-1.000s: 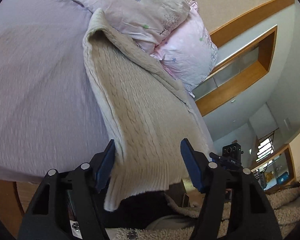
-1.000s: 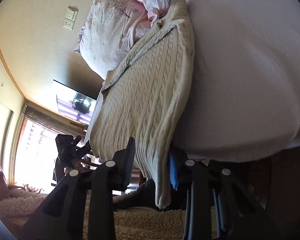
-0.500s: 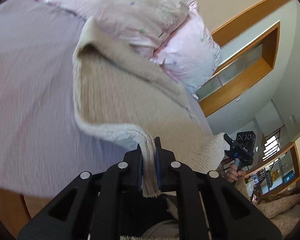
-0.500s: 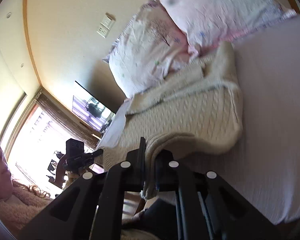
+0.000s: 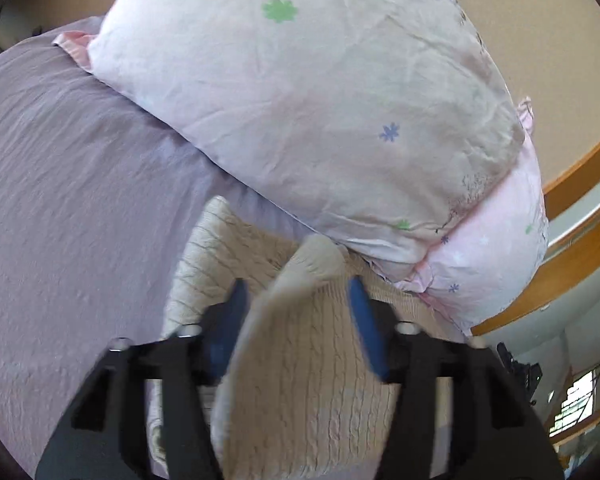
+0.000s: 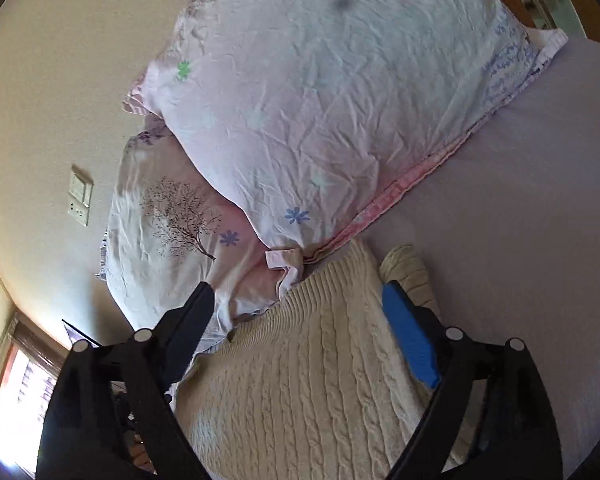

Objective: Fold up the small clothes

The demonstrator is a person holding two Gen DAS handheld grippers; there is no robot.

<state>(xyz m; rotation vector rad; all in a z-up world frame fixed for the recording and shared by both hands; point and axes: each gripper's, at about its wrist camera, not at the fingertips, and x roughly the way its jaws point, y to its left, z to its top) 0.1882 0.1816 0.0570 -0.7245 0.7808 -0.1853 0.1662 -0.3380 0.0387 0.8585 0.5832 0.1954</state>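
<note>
A cream cable-knit sweater (image 5: 300, 368) lies on the lilac bed sheet (image 5: 72, 200), folded over on itself, its far end against the pillows. It also shows in the right wrist view (image 6: 300, 376). My left gripper (image 5: 298, 300) is open, its blue pads either side of the folded-over edge, with the knit between them. My right gripper (image 6: 300, 300) is open wide just above the sweater's ribbed edge, holding nothing.
Two pink flowered pillows (image 5: 320, 100) (image 6: 332, 92) are stacked right beyond the sweater. A beige wall with a switch plate (image 6: 80, 196) is behind them. The sheet (image 6: 540, 200) stretches to the right in the right wrist view.
Both grippers were shut on the sweater's lower edge half a second ago. They carried it forward to the pillows, folding the sweater over, and both have opened and let go.
</note>
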